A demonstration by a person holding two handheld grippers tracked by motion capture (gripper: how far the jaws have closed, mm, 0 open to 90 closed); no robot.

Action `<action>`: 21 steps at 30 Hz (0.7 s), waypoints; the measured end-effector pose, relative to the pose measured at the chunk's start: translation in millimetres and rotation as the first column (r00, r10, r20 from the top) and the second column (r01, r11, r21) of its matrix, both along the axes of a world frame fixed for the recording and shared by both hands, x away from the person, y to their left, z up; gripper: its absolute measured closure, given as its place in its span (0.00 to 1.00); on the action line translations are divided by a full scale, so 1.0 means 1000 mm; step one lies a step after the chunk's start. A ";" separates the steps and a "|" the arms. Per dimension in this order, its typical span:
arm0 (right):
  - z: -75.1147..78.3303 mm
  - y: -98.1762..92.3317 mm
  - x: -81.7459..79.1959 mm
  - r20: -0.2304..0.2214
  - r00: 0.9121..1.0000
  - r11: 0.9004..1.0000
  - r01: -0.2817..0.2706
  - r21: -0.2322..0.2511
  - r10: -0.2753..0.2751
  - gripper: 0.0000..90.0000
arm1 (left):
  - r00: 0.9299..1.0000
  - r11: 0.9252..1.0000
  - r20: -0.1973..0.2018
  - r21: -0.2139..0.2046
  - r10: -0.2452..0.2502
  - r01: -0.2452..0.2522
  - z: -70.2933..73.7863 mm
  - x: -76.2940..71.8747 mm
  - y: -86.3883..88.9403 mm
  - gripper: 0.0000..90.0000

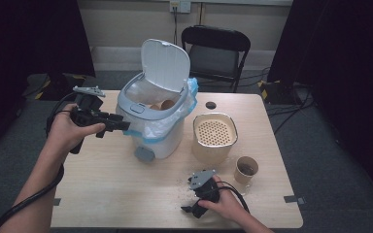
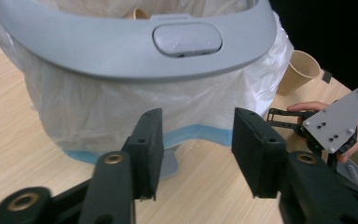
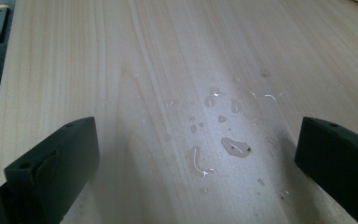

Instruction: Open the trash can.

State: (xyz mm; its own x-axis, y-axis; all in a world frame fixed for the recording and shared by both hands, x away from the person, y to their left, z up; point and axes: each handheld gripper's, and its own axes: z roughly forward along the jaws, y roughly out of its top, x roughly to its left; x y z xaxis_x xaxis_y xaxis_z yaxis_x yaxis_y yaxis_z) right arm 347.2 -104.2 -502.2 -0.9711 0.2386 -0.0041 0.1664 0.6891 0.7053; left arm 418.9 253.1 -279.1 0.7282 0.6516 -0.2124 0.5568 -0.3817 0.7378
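The left gripper (image 1: 119,126) hangs just beside the front of the small grey-and-white waste bin (image 1: 158,141), its jaws partly apart with nothing between them — a stance that reads as either just off the bin or lining up on it. The bin's lid (image 1: 165,65) stands tipped up and back, so the mouth is open, and paper cups (image 1: 162,104) lie inside the white liner bag (image 1: 172,124). The right gripper (image 1: 190,209) rests low at the near edge of the worktop (image 1: 107,194), jaws wide and empty, probably parked out of the way. The left gripper view adds the oval push-button (image 2: 187,39) on the grey rim (image 2: 98,49) and the liner's blue hem; the right gripper view shows wet droplets (image 3: 228,144) on the wood. From above, a perforated beige canister (image 1: 214,136) and a paper cup (image 1: 246,170) stand to the right.
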 end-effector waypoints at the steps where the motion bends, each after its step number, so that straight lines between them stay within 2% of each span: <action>1: 0.000 0.000 0.000 0.000 1.000 1.000 0.000 0.000 0.000 0.00 | 1.000 1.000 -0.001 -0.002 0.005 -0.005 -0.002 -0.001 0.001 0.56; 7: 0.000 0.000 0.000 0.000 1.000 1.000 0.000 0.000 0.000 0.00 | 1.000 1.000 -0.010 0.008 0.021 -0.021 -0.010 -0.004 0.002 0.44; 16: 0.000 0.000 0.000 0.000 1.000 1.000 0.000 0.000 0.000 0.00 | 1.000 1.000 -0.021 -0.005 -0.005 0.005 -0.029 -0.005 -0.001 0.30; 21: 0.000 0.000 0.000 0.000 1.000 1.000 0.000 0.000 0.000 0.00 | 1.000 1.000 -0.011 -0.008 -0.021 0.021 -0.037 -0.005 -0.002 0.23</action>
State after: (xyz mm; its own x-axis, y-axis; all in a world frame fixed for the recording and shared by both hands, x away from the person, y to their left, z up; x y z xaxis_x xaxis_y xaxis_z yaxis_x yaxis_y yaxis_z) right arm 347.2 -104.2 -502.2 -0.9710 0.2389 -0.0037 0.1668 0.6891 0.7052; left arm 413.7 251.5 -315.7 0.7390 0.6347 -0.2259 0.5572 -0.3873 0.7345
